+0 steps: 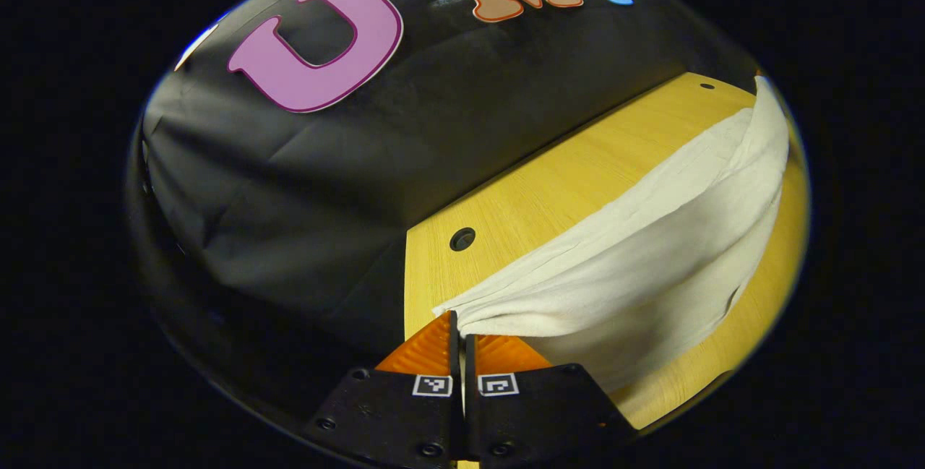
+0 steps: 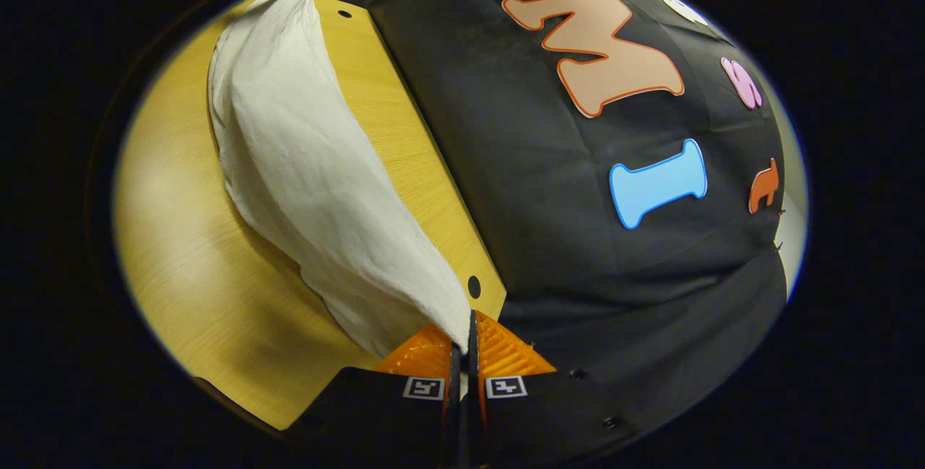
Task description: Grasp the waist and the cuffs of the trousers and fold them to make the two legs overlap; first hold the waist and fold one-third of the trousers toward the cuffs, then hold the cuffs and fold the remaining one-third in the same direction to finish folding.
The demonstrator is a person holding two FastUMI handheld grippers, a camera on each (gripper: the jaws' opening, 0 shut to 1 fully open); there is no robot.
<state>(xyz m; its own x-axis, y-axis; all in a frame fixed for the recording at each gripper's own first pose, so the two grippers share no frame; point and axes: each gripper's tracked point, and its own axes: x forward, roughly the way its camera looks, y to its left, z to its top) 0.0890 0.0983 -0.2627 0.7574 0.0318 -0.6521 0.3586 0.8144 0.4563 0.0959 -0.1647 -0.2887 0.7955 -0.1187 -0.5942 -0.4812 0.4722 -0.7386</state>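
Observation:
The cream-white trousers (image 1: 650, 252) hang stretched in the air above a yellow wooden table (image 1: 549, 180). My left gripper (image 1: 459, 324) is shut on one end of the cloth, which runs away to the upper right in the left gripper view. In the right gripper view the same trousers (image 2: 318, 165) stretch from the upper left down to my right gripper (image 2: 465, 332), which is shut on the other end. The fabric sags in a curve between the two grips. I cannot tell which end is the waist and which the cuffs.
The table (image 2: 188, 252) has small round holes (image 1: 462, 239) near its corners and ends at the black cloth wall (image 1: 303, 187) of the booth. Its far edge (image 2: 426, 144) runs close beside the hanging cloth.

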